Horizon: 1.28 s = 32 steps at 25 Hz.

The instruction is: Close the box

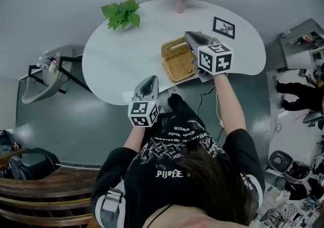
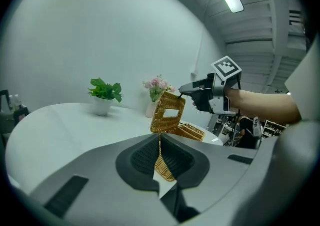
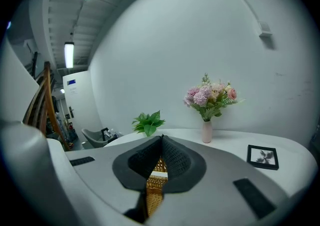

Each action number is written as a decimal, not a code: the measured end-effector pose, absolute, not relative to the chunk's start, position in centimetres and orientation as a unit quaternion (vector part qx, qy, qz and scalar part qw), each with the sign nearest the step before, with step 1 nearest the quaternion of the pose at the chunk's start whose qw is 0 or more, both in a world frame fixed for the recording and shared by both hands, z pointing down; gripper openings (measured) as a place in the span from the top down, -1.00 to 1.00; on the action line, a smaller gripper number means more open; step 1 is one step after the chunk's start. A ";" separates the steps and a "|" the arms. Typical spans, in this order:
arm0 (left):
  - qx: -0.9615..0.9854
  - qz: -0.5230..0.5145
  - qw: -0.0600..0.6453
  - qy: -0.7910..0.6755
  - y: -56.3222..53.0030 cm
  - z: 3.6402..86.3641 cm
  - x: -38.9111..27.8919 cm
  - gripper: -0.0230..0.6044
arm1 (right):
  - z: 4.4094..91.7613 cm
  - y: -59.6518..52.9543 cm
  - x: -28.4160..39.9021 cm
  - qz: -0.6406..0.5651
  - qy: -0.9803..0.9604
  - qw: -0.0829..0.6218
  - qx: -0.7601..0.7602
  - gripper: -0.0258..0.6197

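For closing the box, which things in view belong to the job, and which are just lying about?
Part of the job:
- wicker box, open on the table
- lid, raised
- right hand-held gripper, shut on the lid's edge
- left hand-held gripper, short of the box

Just lying about:
- potted plant
- vase of flowers
- picture frame

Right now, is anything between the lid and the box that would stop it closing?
Nothing visible does. The right gripper pinches the raised wicker lid in its fingers. The open box below looks empty where it shows, though that gripper hides part of it. The left gripper sits off by the near edge of the table.
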<state>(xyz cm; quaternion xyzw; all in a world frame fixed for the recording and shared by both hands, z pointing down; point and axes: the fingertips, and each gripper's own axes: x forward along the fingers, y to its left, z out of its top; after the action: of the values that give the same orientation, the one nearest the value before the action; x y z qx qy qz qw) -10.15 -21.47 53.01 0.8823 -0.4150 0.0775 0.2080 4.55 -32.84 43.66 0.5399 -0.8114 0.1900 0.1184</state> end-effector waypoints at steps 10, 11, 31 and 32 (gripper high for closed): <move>0.886 0.085 0.205 -0.408 -20.3 53.2 -9.3 0.84 | 43.7 -30.4 5.3 0.184 -0.811 0.117 0.542 0.81; 0.885 0.086 0.205 -0.409 -20.3 53.2 -9.2 0.84 | 43.8 -30.2 5.3 0.184 -0.812 0.119 0.541 0.81; 0.844 0.101 0.208 -0.485 -14.1 53.2 -6.4 0.84 | 45.5 -24.1 6.7 0.204 -0.834 0.118 0.499 0.81; 0.843 0.101 0.208 -0.487 -13.7 53.2 -6.2 0.84 | 45.8 -23.8 6.8 0.204 -0.834 0.121 0.498 0.81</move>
<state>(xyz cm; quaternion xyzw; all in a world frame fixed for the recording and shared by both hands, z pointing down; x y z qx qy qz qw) -6.21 -13.67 53.17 0.8426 -0.4865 0.1011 0.2075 6.79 -23.80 45.77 0.4980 -0.8342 0.2040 0.1205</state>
